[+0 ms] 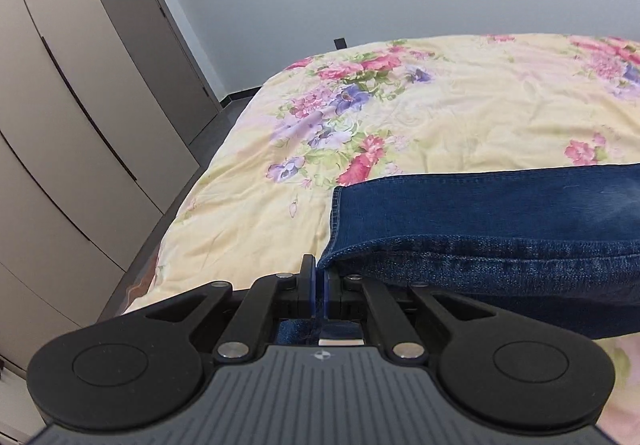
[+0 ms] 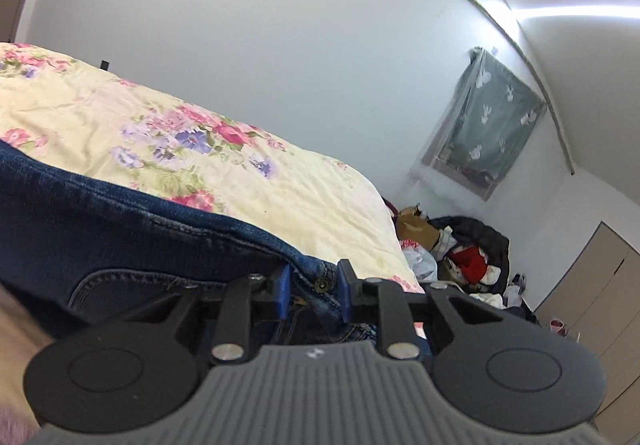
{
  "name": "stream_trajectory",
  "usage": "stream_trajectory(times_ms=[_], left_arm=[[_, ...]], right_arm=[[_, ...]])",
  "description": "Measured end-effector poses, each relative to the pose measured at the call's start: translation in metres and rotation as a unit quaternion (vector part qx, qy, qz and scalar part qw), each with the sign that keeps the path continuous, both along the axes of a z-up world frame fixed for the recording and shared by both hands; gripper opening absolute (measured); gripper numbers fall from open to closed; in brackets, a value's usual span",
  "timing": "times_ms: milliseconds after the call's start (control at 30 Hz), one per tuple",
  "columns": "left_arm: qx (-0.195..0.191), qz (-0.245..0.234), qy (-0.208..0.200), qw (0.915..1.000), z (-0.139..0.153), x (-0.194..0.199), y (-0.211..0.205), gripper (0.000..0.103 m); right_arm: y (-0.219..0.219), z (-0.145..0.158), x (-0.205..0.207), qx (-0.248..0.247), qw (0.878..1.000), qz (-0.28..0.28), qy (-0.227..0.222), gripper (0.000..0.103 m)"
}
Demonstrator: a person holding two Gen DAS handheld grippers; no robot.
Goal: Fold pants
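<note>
A bed [image 1: 460, 113] under a pale yellow floral quilt filled the white-walled room, with grey wardrobe doors [image 1: 80, 105] to one side and a heap of clothes [image 2: 468, 257] on the floor by a curtained window [image 2: 488, 125]. Dark blue denim pants [image 1: 500, 229] lay along the near edge of the quilt. The left gripper [image 1: 319, 285] was pinched tight on a leg hem; the right gripper [image 2: 312, 287] clamped the bunched waistband by its metal button [image 2: 321, 284].
</note>
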State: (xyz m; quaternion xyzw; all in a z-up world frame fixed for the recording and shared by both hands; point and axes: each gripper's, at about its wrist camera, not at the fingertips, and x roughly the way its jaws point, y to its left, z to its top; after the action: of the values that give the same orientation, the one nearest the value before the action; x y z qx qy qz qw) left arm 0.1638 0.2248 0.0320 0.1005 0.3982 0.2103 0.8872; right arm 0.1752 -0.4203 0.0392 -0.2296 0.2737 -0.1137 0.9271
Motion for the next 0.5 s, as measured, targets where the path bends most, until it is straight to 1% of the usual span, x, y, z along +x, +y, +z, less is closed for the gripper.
stream_trajectory(times_ms=[100, 267, 400, 500], left_arm=[[-0.003, 0.011, 0.011, 0.9999, -0.015, 0.036, 0.007, 0.003], [0.010, 0.017, 0.032, 0.9993, -0.043, 0.110, 0.015, 0.003], [0.006, 0.017, 0.054, 0.9983, -0.069, 0.163, 0.022, 0.004], [0.014, 0.012, 0.083, 0.9963, -0.095, 0.195, 0.025, 0.004]], right_arm=[[0.010, -0.011, 0.053, -0.014, 1.000, -0.004, 0.016, 0.018], [0.020, -0.035, 0.145, -0.043, 0.998, -0.014, 0.049, 0.017], [0.023, -0.069, 0.202, -0.057, 0.994, -0.023, 0.086, 0.017], [0.022, -0.099, 0.234, -0.061, 0.991, -0.028, 0.115, 0.017]])
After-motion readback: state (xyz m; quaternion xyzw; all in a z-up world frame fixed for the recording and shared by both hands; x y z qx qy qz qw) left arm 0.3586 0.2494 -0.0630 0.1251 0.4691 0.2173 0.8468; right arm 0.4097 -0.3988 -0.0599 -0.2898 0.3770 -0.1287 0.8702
